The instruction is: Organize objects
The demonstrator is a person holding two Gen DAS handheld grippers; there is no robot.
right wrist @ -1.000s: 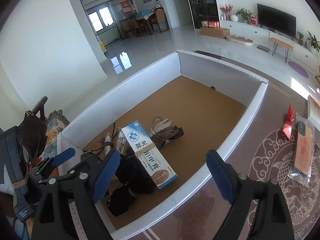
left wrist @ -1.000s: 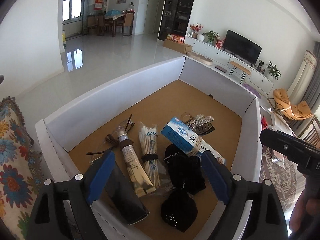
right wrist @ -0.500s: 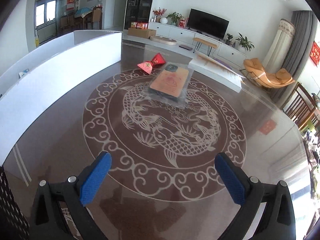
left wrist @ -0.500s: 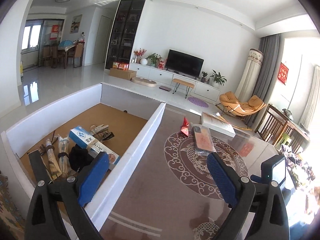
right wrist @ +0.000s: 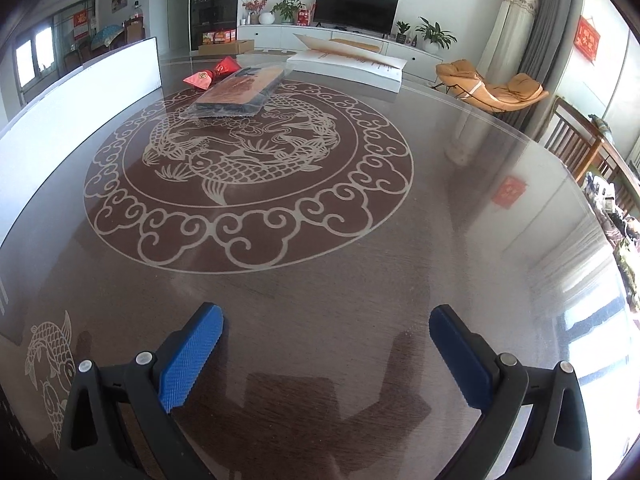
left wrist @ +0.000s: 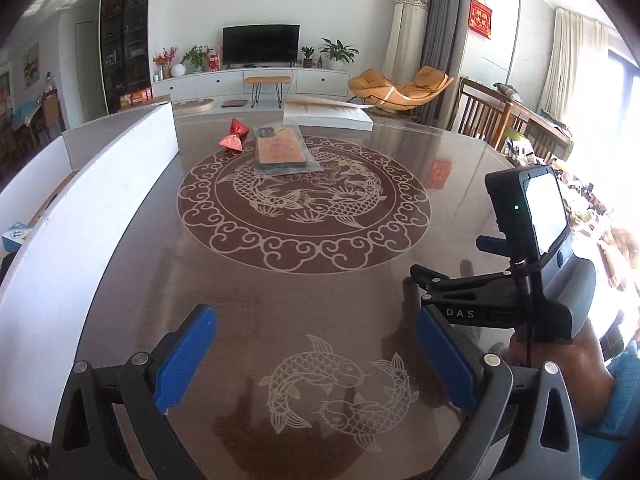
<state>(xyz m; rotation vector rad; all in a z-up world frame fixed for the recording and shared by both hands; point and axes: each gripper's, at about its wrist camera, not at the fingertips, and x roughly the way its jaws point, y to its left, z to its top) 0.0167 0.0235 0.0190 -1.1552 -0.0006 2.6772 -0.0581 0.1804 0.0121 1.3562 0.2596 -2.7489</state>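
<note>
Phone case in its clear bag (left wrist: 280, 152) lies flat on the desk (left wrist: 320, 296) at the far side of the fish medallion, well apart from both tongs and ahead of them. In the left wrist view its long axis runs away from the camera, the camera cut-out end pointing toward the far edge; in the right wrist view it sits ahead and to the left (right wrist: 240, 90), slanting up to the right. A red packet (left wrist: 234, 140) lies just beside its left edge, near the end wall of the white box (left wrist: 80, 216). Left tongs (left wrist: 316, 360) are spread wide over bare desk with nothing between them, and their jaws have just been opening; right tongs (right wrist: 326, 360) are likewise spread and empty, having just been opening too. Only the left view shows the right tool's body (left wrist: 528, 264) and a blue carton (left wrist: 16, 236) inside the box; the right view gives the white book (right wrist: 348, 64) more plainly.
</note>
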